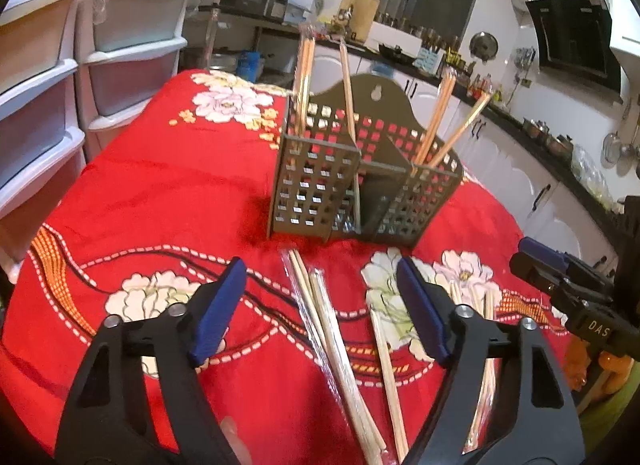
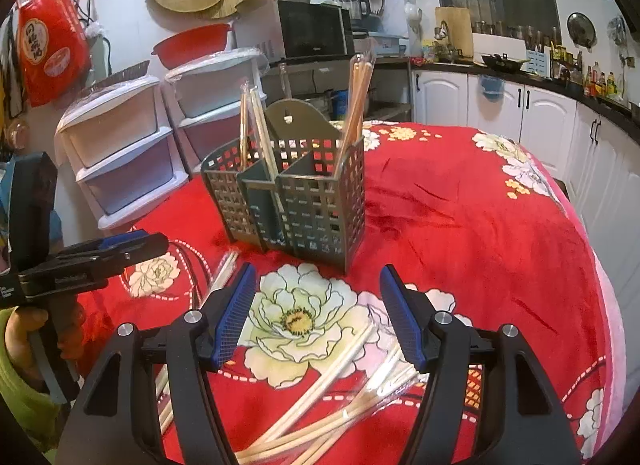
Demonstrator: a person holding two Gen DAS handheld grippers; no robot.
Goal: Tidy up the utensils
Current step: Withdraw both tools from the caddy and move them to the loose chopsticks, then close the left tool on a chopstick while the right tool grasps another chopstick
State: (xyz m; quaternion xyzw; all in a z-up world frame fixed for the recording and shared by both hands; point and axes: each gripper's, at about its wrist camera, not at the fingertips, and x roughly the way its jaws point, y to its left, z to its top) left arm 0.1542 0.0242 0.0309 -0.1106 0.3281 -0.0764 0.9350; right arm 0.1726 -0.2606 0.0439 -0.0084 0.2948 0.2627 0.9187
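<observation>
A grey-brown perforated utensil holder stands upright on the red flowered tablecloth, with wrapped chopsticks standing in its outer compartments. More wrapped chopsticks lie loose on the cloth. My left gripper is open and empty above the loose chopsticks, short of the holder; it also shows from the side in the right wrist view. My right gripper is open and empty over another pile; it shows at the right edge of the left wrist view.
White plastic drawer units stand beside the table. Kitchen cabinets and a countertop with bottles and pots run behind. A microwave sits at the back.
</observation>
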